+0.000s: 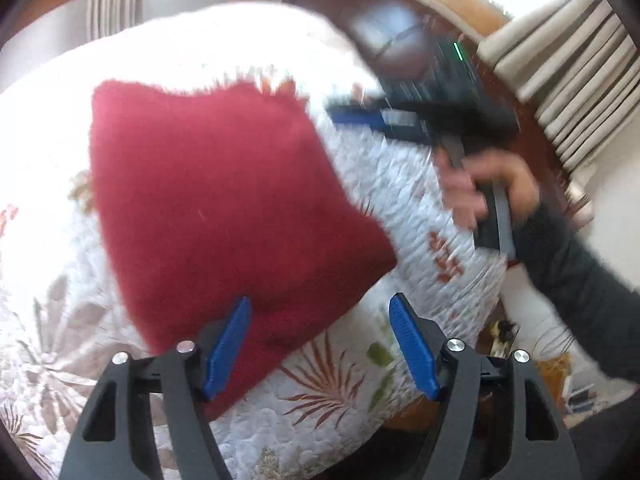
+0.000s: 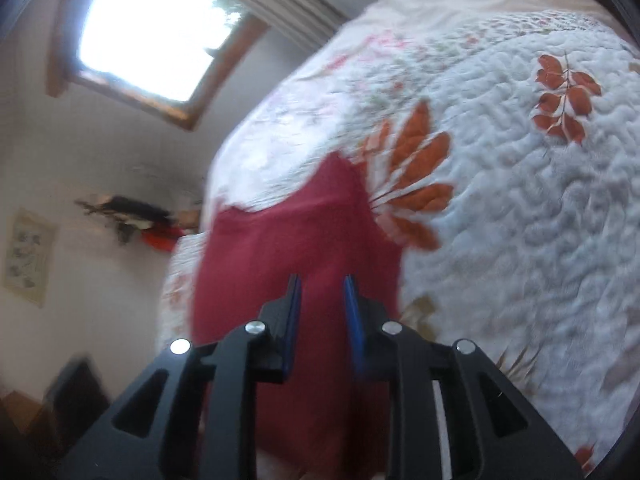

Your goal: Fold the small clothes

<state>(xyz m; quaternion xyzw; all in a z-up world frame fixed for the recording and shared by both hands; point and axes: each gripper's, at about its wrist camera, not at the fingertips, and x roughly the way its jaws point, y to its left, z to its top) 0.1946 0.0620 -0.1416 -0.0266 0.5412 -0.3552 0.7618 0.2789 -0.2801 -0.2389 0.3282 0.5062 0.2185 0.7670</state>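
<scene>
Red garment folded on the quilted bed, both grippers empty.

The red garment [image 1: 224, 216] lies flat as a folded, roughly square shape on the white leaf-print quilt [image 1: 420, 208]. In the left wrist view it fills the centre, its near corner at 6 o'clock just ahead of the left gripper [image 1: 320, 344], whose blue pads stand wide apart and hold nothing. The right gripper [image 2: 322, 312] hovers over the cloth with a narrow gap between its fingers, nothing clamped. At 3 o'clock in the left view a hand [image 1: 488, 188] grips that tool's handle, motion-blurred. A window [image 2: 156, 28] sits at 11 o'clock in the right view.
</scene>
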